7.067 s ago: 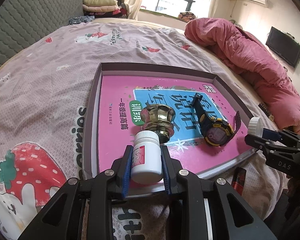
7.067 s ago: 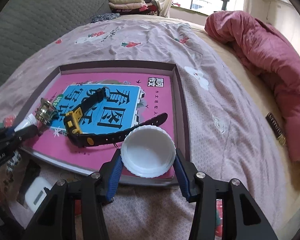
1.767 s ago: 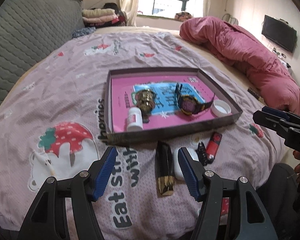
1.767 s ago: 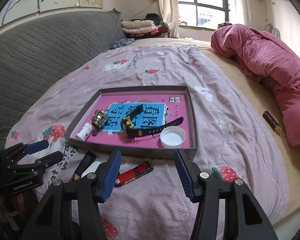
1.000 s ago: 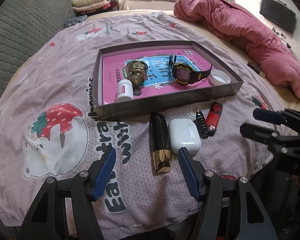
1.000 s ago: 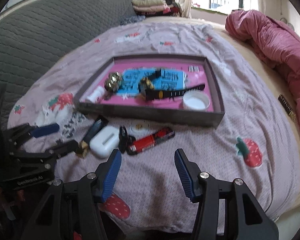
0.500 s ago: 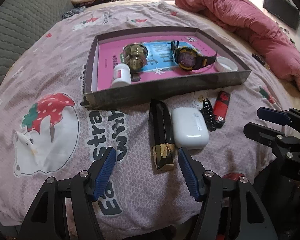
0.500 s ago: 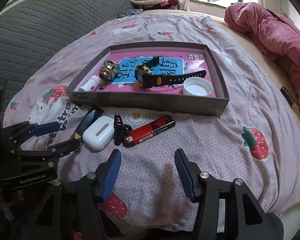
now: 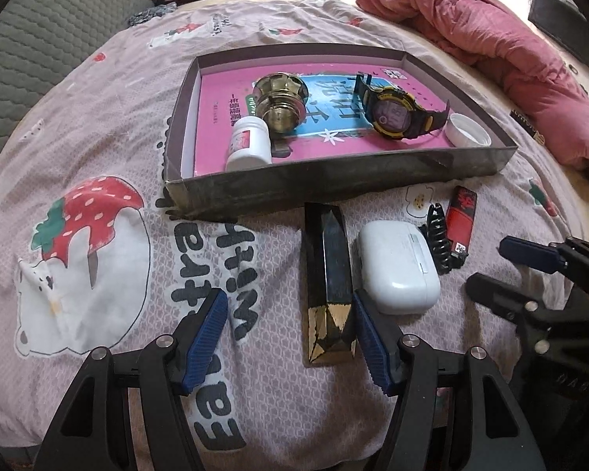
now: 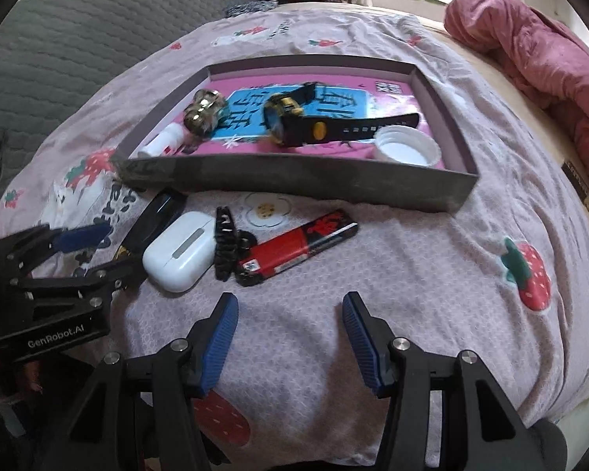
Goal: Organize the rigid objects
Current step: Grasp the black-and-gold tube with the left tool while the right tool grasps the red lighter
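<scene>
Both claws, which seconds ago set a pill bottle (image 9: 249, 141) and a white cap (image 9: 469, 135) into the tray (image 9: 333, 186), have dropped low over the bed (image 9: 98, 125) and now hang empty above the leftovers. The left claw (image 9: 286, 333) stands wide, its right pad just beside the gold end of a black tube (image 9: 328, 278); the tube lies partly between the fingers but nothing presses on it. The right claw (image 10: 290, 337) is also wide, over bare sheet, with the red lighter (image 10: 298, 247) at its 12 o'clock.

The tray already holds the bottle, a brass knob (image 9: 280, 102), a watch (image 9: 392, 114) and the cap. That leaves four pieces outside, along the tray's near wall: the tube, a white earbud case (image 9: 398, 267), a black hair clip (image 9: 439, 235) and the lighter. The next pickups look to be the tube for the left and the lighter for the right.

Room is tight. Case, clip and lighter crowd one another, the clip touching the lighter, and the case sits just beside the tube at 3 o'clock, so closing fingers could nudge a neighbour. The tray's near wall must be cleared on the way in; free floor remains at its 12 o'clock side. The bed edge falls away close behind the right claw.
</scene>
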Demonstrator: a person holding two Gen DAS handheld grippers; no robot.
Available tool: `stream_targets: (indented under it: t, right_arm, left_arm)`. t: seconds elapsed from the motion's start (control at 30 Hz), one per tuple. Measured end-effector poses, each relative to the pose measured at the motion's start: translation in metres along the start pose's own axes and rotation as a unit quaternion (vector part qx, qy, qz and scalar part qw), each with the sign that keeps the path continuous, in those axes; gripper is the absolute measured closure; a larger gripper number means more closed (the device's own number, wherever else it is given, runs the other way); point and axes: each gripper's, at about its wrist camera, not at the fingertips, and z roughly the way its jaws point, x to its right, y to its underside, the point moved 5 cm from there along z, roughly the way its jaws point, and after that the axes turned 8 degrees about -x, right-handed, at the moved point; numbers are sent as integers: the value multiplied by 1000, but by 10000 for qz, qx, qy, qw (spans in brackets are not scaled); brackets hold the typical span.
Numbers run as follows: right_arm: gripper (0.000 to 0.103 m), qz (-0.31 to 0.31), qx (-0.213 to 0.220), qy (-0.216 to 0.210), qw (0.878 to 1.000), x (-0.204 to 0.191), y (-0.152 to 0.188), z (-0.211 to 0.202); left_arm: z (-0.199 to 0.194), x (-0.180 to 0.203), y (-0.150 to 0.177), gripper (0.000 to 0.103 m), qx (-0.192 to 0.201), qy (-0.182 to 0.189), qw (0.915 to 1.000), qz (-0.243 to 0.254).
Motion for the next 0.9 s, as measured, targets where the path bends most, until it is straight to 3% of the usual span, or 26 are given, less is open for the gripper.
stream_targets:
  t: [0.27, 0.43, 0.9]
  right_arm:
    - [48, -99, 105, 191, 9997, -9, -10, 11]
    - [42, -22, 213, 285, 9994, -4, -17, 15]
    - [42, 888, 100, 214, 9958, 43, -10, 2]
  left_arm:
    - [1, -2, -1, 37, 6, 76, 10000, -17]
    - [3, -2, -3, 37, 9, 83, 10000, -12]
    - [5, -3, -6, 37, 57, 153, 9999, 9]
